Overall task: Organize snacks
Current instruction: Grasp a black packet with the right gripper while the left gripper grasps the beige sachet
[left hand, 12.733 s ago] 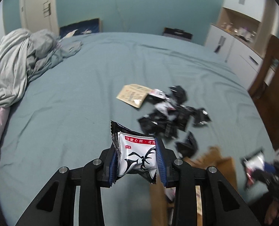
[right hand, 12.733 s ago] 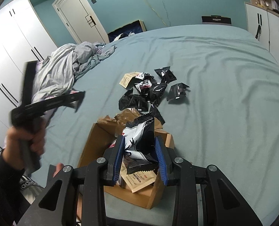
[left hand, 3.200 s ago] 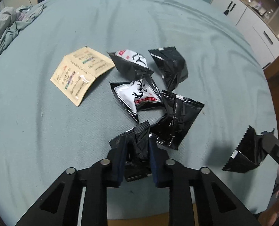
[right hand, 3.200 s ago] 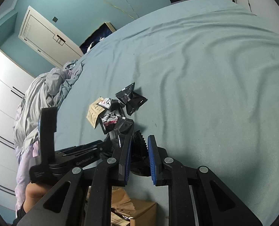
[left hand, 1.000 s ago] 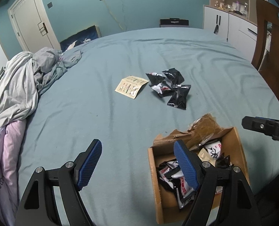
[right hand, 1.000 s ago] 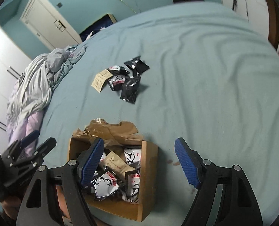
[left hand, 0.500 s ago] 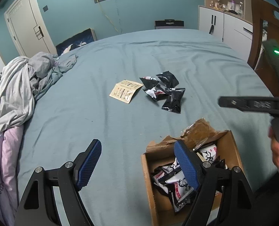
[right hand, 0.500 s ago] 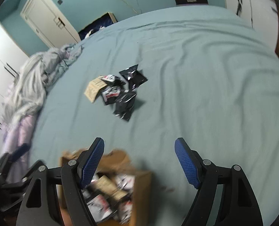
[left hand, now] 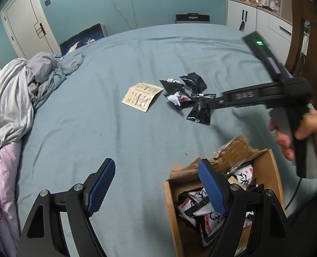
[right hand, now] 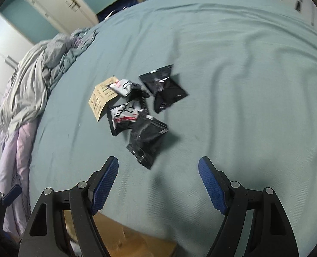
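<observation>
Several black and white snack packets (left hand: 185,94) and a tan packet (left hand: 141,96) lie together on the teal bed. They also show in the right wrist view: black packets (right hand: 146,138) and the tan packet (right hand: 101,97). A cardboard box (left hand: 172,194) holding several packets sits at the bed's near edge. My left gripper (left hand: 156,184) is open and empty, its right finger over the box. My right gripper (right hand: 158,182) is open and empty, just short of the nearest black packet. From the left wrist view it (left hand: 214,103) reaches over the pile.
A crumpled grey and pink duvet (left hand: 12,98) lies along the bed's left side. White cabinets (left hand: 257,19) and a wooden chair (left hand: 304,40) stand at the right. The box corner (right hand: 124,239) shows under my right gripper.
My right gripper has moved forward from over the box toward the packet pile. The left gripper has stayed open beside the box.
</observation>
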A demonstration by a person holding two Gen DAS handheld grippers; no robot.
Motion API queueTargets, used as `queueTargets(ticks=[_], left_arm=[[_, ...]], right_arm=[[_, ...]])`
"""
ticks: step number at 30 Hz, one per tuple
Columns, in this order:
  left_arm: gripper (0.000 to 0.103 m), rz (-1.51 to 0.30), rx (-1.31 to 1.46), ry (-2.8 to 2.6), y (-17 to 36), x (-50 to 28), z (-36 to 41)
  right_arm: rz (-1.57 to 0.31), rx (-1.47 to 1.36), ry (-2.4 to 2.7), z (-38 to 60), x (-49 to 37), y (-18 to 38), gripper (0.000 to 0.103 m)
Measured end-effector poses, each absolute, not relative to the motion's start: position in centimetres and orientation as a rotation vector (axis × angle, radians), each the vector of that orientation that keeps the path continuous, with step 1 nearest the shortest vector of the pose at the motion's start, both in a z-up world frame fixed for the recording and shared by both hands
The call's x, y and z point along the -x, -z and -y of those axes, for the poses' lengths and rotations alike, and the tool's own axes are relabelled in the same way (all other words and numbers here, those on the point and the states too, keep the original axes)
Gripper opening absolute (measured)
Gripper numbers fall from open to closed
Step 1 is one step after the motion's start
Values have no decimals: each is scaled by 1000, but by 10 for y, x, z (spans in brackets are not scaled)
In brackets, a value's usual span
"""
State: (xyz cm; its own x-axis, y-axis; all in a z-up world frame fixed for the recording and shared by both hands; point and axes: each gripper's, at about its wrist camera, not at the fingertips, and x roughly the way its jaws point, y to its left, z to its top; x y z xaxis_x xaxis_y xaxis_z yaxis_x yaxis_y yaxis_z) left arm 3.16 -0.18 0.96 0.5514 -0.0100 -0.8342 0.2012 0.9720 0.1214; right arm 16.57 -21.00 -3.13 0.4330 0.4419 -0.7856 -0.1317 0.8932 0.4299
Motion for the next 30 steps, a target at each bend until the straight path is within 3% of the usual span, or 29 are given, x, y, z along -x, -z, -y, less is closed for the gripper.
queueTargets(ticks=[9, 10, 12, 13, 17, 21, 26, 30], left_arm=[[80, -962, -237, 124, -3, -37, 0], [80, -961, -231, 123, -3, -37, -2], [80, -956, -214, 119, -4, -39, -5], [80, -952, -201, 117, -4, -40, -7], [80, -928, -174, 107, -7, -45, -14], [80, -911, -154, 115, -13, -58, -18], [83, -954, -136, 168, -8, -110, -21], [84, -1007, -156, 133, 15, -151, -23]], right_arm=[[-1156, -237, -500, 169, -225, 50, 76], [-1149, -231, -504, 169, -228, 49, 70], [-1140, -218, -486, 170, -231, 49, 44], [-1155, -219, -480, 170, -232, 52, 38], [-1139, -234, -469, 177, -222, 51, 36], [-1036, -334, -454, 197, -190, 16, 36], [-911, -443, -480, 231, -119, -31, 36], [-816, -521, -548, 257, -50, -34, 36]])
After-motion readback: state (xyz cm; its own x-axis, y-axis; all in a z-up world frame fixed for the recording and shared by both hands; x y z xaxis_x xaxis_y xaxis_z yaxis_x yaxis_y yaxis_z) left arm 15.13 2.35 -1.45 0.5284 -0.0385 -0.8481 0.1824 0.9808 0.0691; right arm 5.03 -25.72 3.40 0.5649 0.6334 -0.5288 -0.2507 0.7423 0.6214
